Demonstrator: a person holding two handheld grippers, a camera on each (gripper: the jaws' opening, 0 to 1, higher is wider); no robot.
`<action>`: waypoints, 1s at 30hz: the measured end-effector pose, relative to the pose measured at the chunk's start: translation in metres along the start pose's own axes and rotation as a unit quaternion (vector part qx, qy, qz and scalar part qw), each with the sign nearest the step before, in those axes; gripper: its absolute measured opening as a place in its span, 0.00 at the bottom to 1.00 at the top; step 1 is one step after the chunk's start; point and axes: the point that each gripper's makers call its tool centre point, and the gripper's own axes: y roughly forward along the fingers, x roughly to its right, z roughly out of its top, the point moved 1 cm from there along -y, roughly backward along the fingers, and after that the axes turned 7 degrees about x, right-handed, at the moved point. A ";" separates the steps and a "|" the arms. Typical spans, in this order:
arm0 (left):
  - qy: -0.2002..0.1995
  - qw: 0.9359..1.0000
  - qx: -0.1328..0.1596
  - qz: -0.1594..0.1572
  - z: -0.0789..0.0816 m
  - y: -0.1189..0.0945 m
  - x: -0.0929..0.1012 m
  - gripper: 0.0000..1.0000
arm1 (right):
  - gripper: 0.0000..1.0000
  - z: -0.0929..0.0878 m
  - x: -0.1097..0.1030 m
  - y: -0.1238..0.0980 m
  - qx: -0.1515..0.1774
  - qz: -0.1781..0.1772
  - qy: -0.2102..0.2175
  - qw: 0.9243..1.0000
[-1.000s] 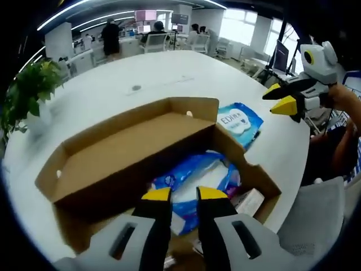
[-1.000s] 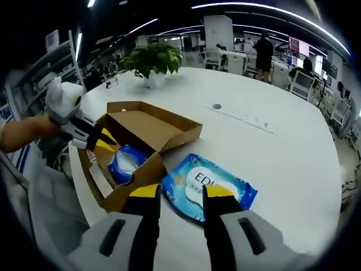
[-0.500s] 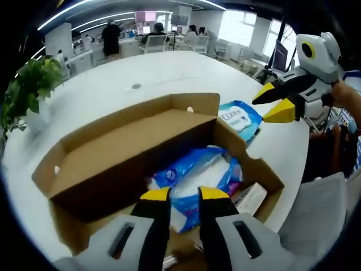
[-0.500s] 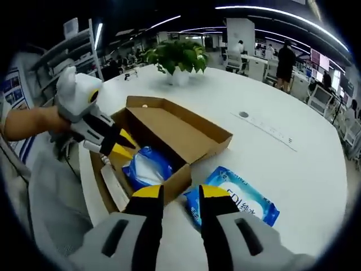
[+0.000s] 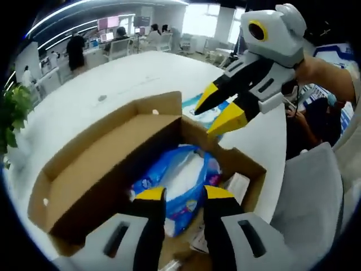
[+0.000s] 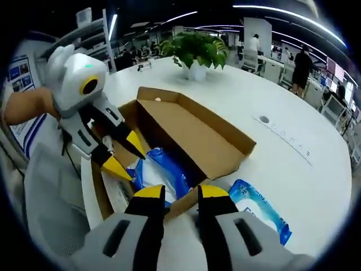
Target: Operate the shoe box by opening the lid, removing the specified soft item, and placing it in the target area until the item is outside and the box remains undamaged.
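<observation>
With its lid already open, the shoe box (image 5: 107, 169) is holding a blue soft pack (image 5: 177, 180), and both the left gripper (image 5: 183, 195) and right gripper (image 6: 174, 192) are hovering with jaws spread and empty, risking tearing the cardboard wall.

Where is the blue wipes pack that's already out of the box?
The blue wipes pack lies on the white table just beyond the open shoe box, lower right in the right gripper view, beside the right gripper.
</observation>
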 end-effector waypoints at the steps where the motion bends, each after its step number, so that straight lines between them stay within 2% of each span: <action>1: 0.008 1.000 -0.004 -0.008 0.000 0.001 0.001 0.25 | 0.20 0.000 -0.001 0.002 -0.002 0.001 -0.004 1.000; 6: 0.060 0.997 -0.026 -0.036 -0.003 0.008 0.003 0.24 | 0.19 0.001 -0.003 0.016 -0.012 0.011 -0.028 0.999; 12: 0.080 0.994 -0.047 -0.054 -0.006 0.015 0.000 0.22 | 0.17 -0.001 -0.007 0.031 -0.030 0.024 -0.056 0.998; 15: 0.110 0.990 -0.061 -0.068 -0.010 0.018 -0.002 0.18 | 0.14 -0.003 -0.009 0.038 -0.040 0.028 -0.068 0.996; 18: 0.117 0.987 -0.069 -0.081 -0.014 0.022 0.000 0.17 | 0.13 -0.007 -0.011 0.046 -0.053 0.030 -0.076 0.995; 21: 0.126 0.985 -0.082 -0.084 -0.019 0.024 -0.001 0.16 | 0.09 -0.011 -0.012 0.053 -0.065 0.029 -0.085 0.994; 26: 0.149 0.981 -0.102 -0.072 -0.026 0.021 -0.007 0.01 | 0.03 -0.015 -0.009 0.057 -0.073 0.022 -0.087 0.993; 30: 0.137 0.983 -0.102 -0.064 -0.029 0.016 -0.012 0.00 | 0.00 -0.014 -0.010 0.055 -0.072 0.023 -0.086 0.993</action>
